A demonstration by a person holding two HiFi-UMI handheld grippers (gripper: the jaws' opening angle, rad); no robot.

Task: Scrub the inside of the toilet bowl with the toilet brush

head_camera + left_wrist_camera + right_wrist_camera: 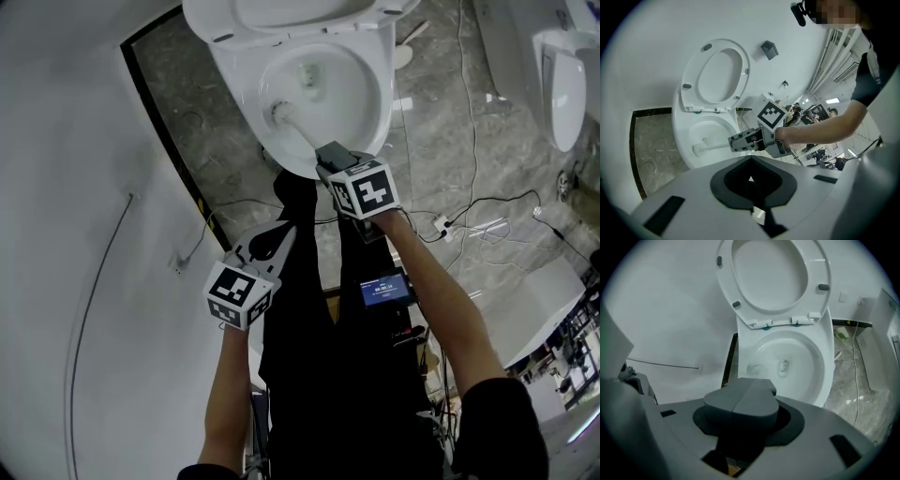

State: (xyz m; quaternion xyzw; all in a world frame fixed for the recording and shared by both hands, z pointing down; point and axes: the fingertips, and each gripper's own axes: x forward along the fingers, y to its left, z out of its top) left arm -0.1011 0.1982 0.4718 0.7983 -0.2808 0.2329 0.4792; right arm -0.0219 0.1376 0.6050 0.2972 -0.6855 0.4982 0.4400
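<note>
Toilet bowl (361, 112): white, plain. Brush (298, 129): white. Floor (469, 141): grey, marbled veining. Edge strip (167, 141): blk. Wall (56, 187): white. Left cube (239, 293), right cube (364, 190): blk/wht square markers. Clothing (309, 375): blk. Small screen (384, 291): blue.

Bowl (385, 89) mouth is open and the seat (818, 273) is tipped up, so entry from above is clear. Brush (302, 131) and right gripper (330, 155) block front-left; right and rear of bowl are free. Wall (66, 234) is near on the left. Cables (439, 225) lie on the floor to the right.
</note>
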